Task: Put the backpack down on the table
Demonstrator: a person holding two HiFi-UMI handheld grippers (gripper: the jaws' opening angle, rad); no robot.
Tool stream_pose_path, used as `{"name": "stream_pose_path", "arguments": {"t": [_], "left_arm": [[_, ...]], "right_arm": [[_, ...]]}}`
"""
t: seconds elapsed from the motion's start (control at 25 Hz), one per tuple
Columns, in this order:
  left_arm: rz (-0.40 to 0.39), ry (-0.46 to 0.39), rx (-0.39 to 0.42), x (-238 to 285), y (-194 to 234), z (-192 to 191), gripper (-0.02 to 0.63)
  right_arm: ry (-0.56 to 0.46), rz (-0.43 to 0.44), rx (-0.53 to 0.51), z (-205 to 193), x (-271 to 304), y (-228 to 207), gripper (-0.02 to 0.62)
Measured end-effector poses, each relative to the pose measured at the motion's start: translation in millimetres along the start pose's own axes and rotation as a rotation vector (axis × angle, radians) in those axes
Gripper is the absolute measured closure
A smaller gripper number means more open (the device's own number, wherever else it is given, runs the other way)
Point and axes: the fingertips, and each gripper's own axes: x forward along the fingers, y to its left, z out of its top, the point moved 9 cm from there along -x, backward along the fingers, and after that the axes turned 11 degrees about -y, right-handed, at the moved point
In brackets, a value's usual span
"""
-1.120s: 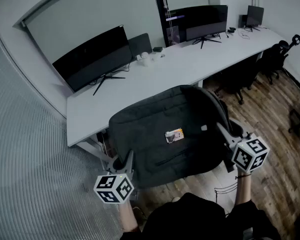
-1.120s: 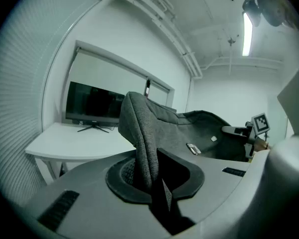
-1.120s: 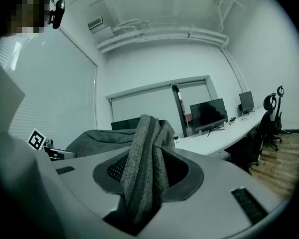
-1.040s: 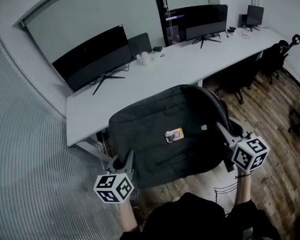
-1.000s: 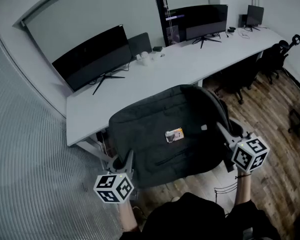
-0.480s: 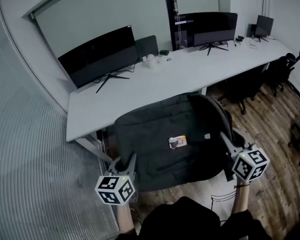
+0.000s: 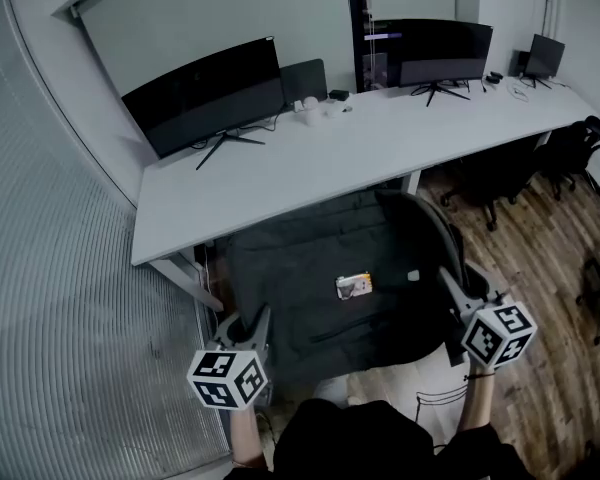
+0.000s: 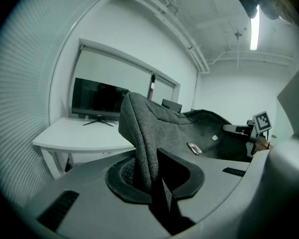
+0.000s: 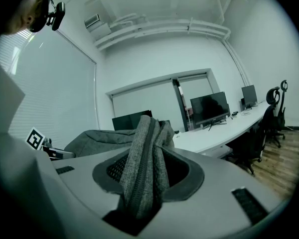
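Note:
A dark grey backpack (image 7: 340, 278) hangs spread flat between my two grippers, with a small tag on its upper face. Its far edge lies about level with the front edge of the white table (image 7: 310, 168). My left gripper (image 7: 246, 320) is shut on a fold of the backpack's fabric (image 8: 142, 143) at its near left corner. My right gripper (image 7: 450, 280) is shut on a thick bunched fold of the backpack (image 9: 144, 153) at its right side. In the left gripper view the right gripper's marker cube (image 8: 262, 121) shows beyond the bag.
Two wide monitors (image 7: 205, 98) (image 7: 430, 53) and small white items (image 7: 320, 108) stand at the back of the long table. Dark office chairs (image 7: 490, 168) are tucked under it on the right, over a wooden floor (image 7: 540, 258). Window blinds (image 7: 60, 298) run along the left.
The head view has shifted, so the table and monitors sit lower in the picture. Both grippers keep their hold and the backpack has hardly moved between them.

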Motion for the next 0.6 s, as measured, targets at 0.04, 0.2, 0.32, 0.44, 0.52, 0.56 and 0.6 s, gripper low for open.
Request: {"name": "stream_pose_path", "arguments": {"t": [0.04,0.2,0.32,0.44,0.52,0.56,0.6], "left_arm": [[0.004,0.004,0.0,0,1,-1,0.551],[0.019,0.01,-0.006,8,6,-3,0.551],[0.027,0.005,-0.014,19,14,-4,0.551],[0.036,0.001,-0.026,38,23,-5,0.551],[0.042,-0.005,-0.04,52,32,-5,0.551],[0.045,-0.006,-0.045,59,37,-5,0.551],[0.047,-0.007,-0.047,67,43,-4,0.551]], "right_arm": [[0.005,0.003,0.003,-1,2,0,0.462],[0.018,0.013,0.005,-5,17,-5,0.462],[0.023,0.023,0.0,-7,33,-9,0.462],[0.03,0.028,-0.006,-9,55,-16,0.462],[0.033,0.032,-0.013,-11,73,-21,0.462],[0.034,0.035,-0.015,-11,83,-23,0.462],[0.036,0.038,-0.017,-12,94,-25,0.462]]}}
